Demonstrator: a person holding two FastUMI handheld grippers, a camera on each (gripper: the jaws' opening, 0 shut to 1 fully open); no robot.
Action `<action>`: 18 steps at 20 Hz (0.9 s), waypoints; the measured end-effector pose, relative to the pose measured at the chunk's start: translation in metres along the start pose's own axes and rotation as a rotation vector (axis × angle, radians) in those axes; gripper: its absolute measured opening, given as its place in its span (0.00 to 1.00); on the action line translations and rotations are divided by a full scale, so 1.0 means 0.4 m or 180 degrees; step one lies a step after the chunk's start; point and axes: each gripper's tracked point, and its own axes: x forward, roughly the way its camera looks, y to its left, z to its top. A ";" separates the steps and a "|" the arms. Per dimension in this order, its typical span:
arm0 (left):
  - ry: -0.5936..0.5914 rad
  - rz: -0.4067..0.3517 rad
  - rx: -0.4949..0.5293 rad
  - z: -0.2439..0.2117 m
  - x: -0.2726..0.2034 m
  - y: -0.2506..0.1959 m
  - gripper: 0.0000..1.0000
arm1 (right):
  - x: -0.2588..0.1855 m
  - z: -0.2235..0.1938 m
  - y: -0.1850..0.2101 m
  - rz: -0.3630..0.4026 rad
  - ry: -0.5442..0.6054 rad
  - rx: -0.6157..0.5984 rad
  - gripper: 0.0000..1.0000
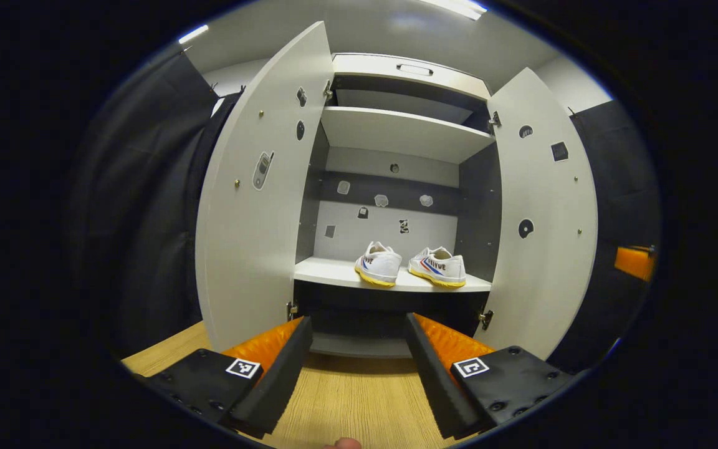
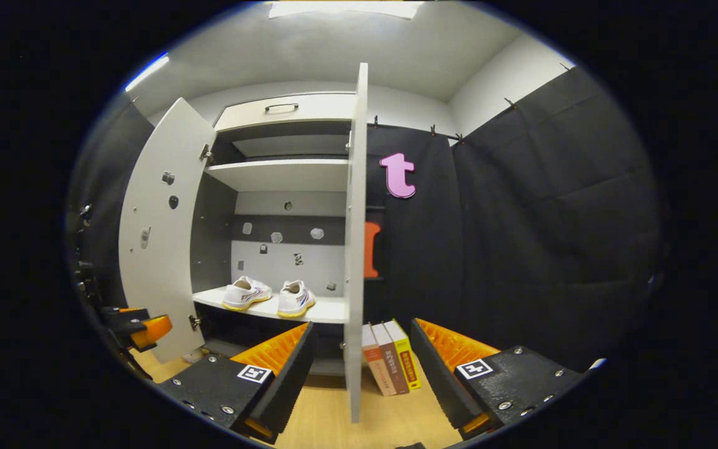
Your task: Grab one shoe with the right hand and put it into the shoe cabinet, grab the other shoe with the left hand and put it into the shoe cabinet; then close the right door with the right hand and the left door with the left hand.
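Left gripper view: both grippers (image 1: 359,349) (image 2: 362,355) wide, empty | wooden floor (image 1: 346,393) | shoes (image 1: 410,266) on cabinet shelf (image 1: 328,271)

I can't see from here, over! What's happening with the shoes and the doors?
Both grippers, left and right, open, empty. Both shoes on cabinet shelf. Right door and left door open; nothing blocking.

Two shoes (image 1: 410,266) side by side on cabinet shelf (image 1: 334,272), books (image 2: 391,365) right of door (image 2: 354,249)
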 end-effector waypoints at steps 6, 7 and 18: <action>-0.0030 0.0042 0.0021 -0.028 -0.059 0.007 0.99 | 0.167 0.159 -0.153 -0.0290 -0.0219 -0.0216 0.92; -0.0033 0.0041 0.0016 -0.026 -0.066 0.008 0.97 | 0.186 0.156 -0.173 -0.0300 -0.0203 -0.0168 0.92; -0.0031 0.0112 0.0045 -0.053 -0.057 0.018 0.97 | 0.267 0.097 -0.140 -0.0038 -0.0100 0.0029 0.89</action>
